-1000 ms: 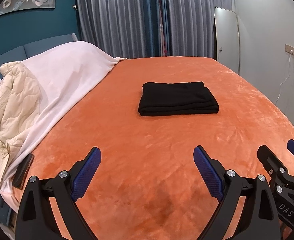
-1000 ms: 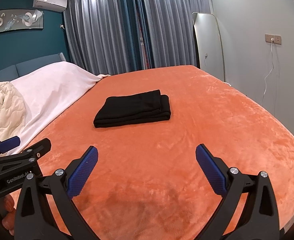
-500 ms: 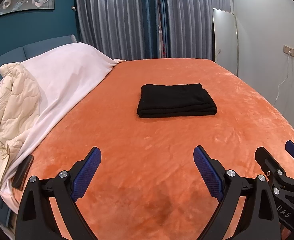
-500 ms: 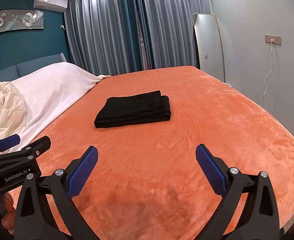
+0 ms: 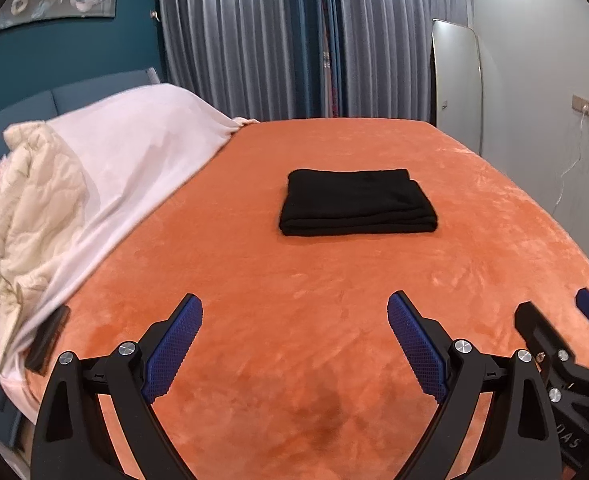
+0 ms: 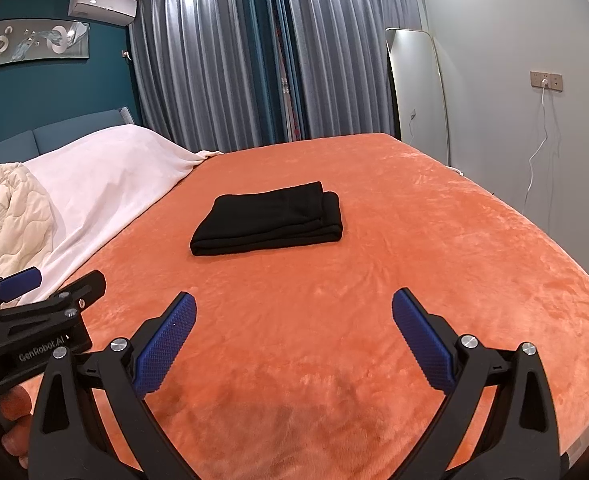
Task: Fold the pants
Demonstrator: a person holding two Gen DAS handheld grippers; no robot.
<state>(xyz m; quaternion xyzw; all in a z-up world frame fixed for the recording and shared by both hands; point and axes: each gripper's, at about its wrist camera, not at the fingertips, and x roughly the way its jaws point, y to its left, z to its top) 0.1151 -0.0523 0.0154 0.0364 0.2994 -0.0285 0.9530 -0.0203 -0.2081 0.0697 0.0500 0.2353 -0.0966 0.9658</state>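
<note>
Left wrist view: the left gripper stands with jaws spread wide and nothing between them, above the orange bedspread. The black pants lie at 12 o'clock from it, well apart, already in a compact rectangular stack with layered edges facing the camera. The right gripper shows at 3 o'clock, partly cut by the frame. A white sheet and cream quilt occupy 9 to 10 o'clock; a dark flat object rests at the bed edge, identity unclear. Right wrist view: the right gripper is likewise fully spread and empty; the pants sit at 11 to 12 o'clock, well apart, corners roughly aligned. The left gripper appears at 9 o'clock. Assessment: folding looks complete or nearly so; the step in hand is judged to be clearing away. To do it well, keep both tools off the stack and avoid dragging the plush cover, which could shift the layers.
</note>
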